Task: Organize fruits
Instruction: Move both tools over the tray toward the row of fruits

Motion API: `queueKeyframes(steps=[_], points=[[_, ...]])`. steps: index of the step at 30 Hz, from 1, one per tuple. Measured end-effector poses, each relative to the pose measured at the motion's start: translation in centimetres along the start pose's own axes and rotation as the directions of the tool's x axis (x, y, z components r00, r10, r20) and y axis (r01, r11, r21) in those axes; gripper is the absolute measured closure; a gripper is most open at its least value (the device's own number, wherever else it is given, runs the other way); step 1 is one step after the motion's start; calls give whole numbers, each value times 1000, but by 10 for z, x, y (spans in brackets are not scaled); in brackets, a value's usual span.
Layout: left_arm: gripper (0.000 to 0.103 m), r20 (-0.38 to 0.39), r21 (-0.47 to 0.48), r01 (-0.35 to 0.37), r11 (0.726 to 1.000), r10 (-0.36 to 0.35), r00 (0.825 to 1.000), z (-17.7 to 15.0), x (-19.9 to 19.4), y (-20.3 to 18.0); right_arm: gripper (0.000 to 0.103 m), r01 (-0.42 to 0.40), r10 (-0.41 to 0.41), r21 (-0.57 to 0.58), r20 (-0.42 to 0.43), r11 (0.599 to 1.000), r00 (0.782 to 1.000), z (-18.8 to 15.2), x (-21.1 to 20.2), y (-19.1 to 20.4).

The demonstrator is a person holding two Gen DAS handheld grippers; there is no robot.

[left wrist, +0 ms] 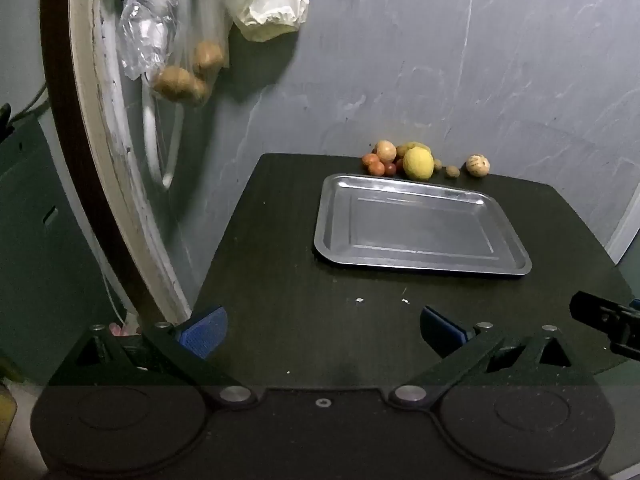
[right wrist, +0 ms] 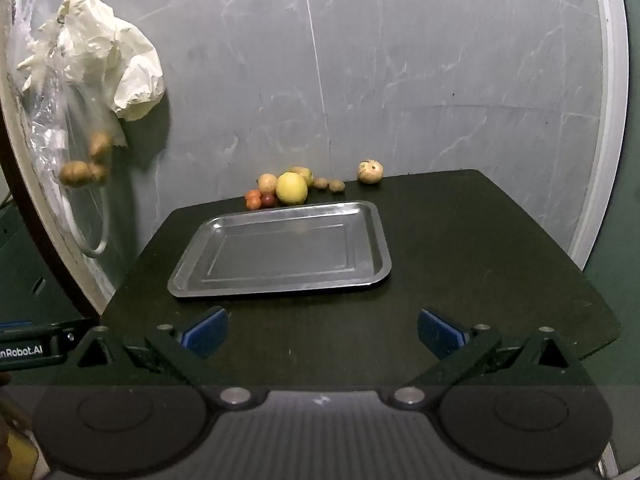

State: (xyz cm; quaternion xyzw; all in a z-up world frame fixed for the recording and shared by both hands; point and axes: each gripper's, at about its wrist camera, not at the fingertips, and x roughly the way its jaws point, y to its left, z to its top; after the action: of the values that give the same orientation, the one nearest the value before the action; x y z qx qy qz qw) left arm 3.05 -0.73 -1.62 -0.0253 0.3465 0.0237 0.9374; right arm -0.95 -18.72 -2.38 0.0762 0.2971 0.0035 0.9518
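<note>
An empty steel tray (left wrist: 420, 258) (right wrist: 276, 286) lies on the dark table. Behind it, against the wall, sits a cluster of fruit: a yellow lemon (left wrist: 418, 163) (right wrist: 291, 188), a pale round fruit (left wrist: 385, 151) (right wrist: 267, 182), small red tomatoes (left wrist: 376, 166) (right wrist: 256, 199), small brown fruits (left wrist: 452, 171) (right wrist: 336, 185) and a tan spotted fruit (left wrist: 477, 165) (right wrist: 370, 171) set apart to the right. My left gripper (left wrist: 323, 330) is open near the table's front left, with nothing between its blue pads. My right gripper (right wrist: 322, 330) is open near the front edge, equally far from the tray.
Plastic bags (left wrist: 180, 32) (right wrist: 80, 92) holding brown potatoes (left wrist: 176, 84) (right wrist: 76, 173) hang at the left wall beside a white-and-brown frame (left wrist: 104, 160). The grey wall (right wrist: 400, 80) stands right behind the fruit. The table's left edge (left wrist: 224, 240) drops off.
</note>
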Motion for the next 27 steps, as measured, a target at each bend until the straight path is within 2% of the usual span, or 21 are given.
queueKeyframes(steps=[13,17,21,22,23,27], points=[[1,-77,-23,-55,998,53,996,19,48,-28,0,-56,54,-24,-74,998,996,14,46,-28],[1,-90,-51,-81,995,76,993,31,66,-41,0,-95,92,-46,-64,994,994,27,64,-33],[1,-107,-79,-112,991,103,989,46,85,-54,0,-108,101,-135,-63,985,993,42,84,-41],[1,-115,-87,-122,989,112,987,49,89,-57,0,-122,114,-145,-63,982,992,46,89,-44],[1,-125,-95,-131,987,118,985,51,92,-59,0,-149,148,-137,-23,979,989,49,92,-43],[1,-148,-129,-164,978,144,978,64,105,-63,0,-197,194,-174,-34,965,980,60,107,-49]])
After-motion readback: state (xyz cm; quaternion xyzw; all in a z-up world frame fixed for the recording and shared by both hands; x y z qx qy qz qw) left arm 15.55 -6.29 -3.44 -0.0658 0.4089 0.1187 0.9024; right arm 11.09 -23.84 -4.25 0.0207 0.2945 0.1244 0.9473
